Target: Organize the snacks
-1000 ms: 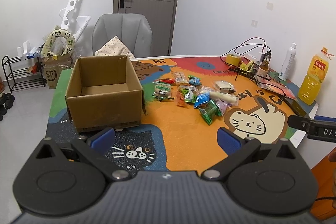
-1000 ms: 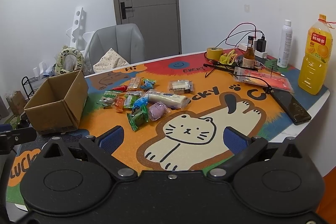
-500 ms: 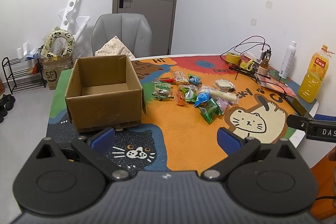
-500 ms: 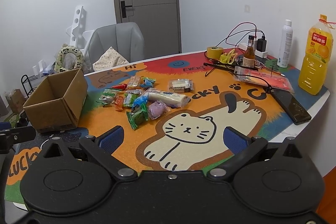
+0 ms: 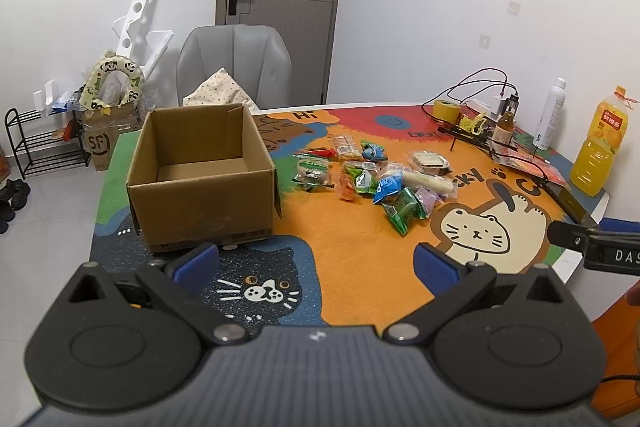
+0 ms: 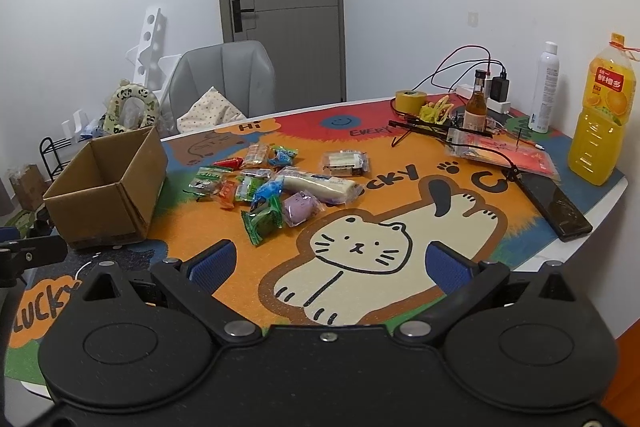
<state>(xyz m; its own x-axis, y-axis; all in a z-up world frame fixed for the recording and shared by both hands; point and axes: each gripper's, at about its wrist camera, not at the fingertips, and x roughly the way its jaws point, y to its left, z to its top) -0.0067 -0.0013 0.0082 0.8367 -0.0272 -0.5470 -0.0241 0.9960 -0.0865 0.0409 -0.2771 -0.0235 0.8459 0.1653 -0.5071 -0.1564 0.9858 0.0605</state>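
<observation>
The table mat [image 6: 192, 227] carries most of the lettering: "Hi" [image 6: 249, 126] on an orange cloud at its twelve o'clock edge, "EVERY" [image 6: 370, 131] on the red field toward one o'clock, "LUCKY" partly covered by snack packets at centre, with "CKY" [image 6: 394, 175] showing, and a second "LUCKY" [image 6: 44, 305] in an orange bubble at seven o'clock. A cardboard carton on the floor [image 5: 105, 143], at ten o'clock from the table, bears the logo "SF". The right gripper's body [image 5: 612, 253], seen from the left wrist view, shows white letters "DAS", cut off by the frame. The orange juice bottle [image 6: 602, 115] at three o'clock has a red label with Chinese characters, too small to read reliably.
</observation>
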